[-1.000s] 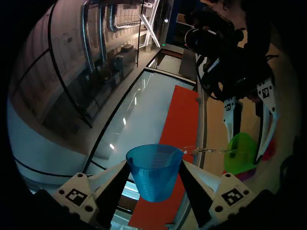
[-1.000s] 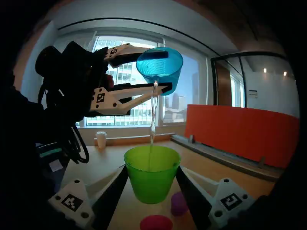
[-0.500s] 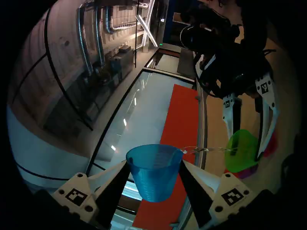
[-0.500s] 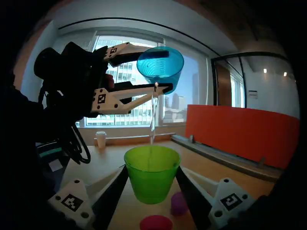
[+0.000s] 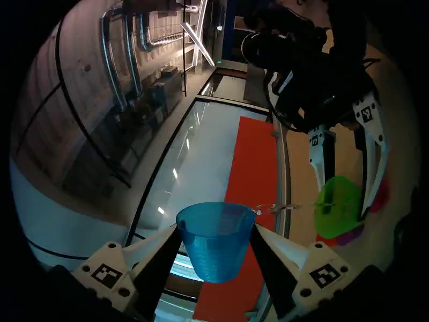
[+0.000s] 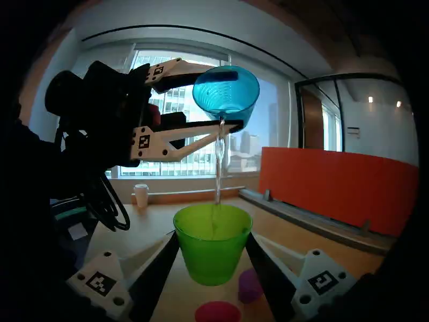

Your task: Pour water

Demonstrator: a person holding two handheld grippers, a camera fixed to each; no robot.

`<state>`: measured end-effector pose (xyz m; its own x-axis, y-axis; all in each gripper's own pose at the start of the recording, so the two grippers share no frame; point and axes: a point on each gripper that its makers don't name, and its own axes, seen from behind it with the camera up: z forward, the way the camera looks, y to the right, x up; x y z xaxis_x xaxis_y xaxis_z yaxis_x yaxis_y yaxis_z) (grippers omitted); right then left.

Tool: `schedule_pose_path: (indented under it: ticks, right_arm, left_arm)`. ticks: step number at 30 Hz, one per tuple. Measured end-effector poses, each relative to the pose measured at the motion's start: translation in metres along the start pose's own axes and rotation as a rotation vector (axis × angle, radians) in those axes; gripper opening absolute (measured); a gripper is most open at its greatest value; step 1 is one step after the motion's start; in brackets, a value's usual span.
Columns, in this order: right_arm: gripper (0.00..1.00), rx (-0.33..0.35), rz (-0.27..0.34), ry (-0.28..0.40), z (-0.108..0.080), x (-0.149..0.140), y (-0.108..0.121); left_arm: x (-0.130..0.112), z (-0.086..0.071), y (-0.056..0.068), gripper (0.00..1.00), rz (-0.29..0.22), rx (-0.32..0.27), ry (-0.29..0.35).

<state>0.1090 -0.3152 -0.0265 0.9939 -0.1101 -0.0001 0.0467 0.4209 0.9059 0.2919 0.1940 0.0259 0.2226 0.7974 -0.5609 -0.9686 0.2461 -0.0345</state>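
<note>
Both jaws clenched: left gripper (image 5: 215,229), pouring blue cup (image 5: 215,249); right gripper (image 6: 212,237), green cup (image 6: 213,257).

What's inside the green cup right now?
A thin stream of water from the tilted blue cup falls into the green cup. Its wall hides the bottom and the water level.

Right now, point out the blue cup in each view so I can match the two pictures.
Left gripper view: the blue cup is low in the middle, clamped between the near jaws.
Right gripper view: the blue cup is high in the middle, tipped and pouring.
Shared landmark: the green cup catching the stream, right side in the first, low middle in the second.
</note>
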Motion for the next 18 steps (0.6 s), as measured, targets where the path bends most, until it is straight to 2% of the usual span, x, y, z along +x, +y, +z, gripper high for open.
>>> schedule_pose_path:
  ticks: [9,18]
  right_arm:
    - [0.87,-0.001,-0.003,0.002,-0.0004,0.0015,0.0005]
    - [0.88,-0.003,-0.004,0.006,-0.0013,0.0032,0.0012]
  left_arm:
    - [0.0029,-0.0010,-0.0070,0.85,0.028,0.006,0.002]
    - [0.0070,-0.0006,0.0016,0.85,0.052,0.002,0.009]
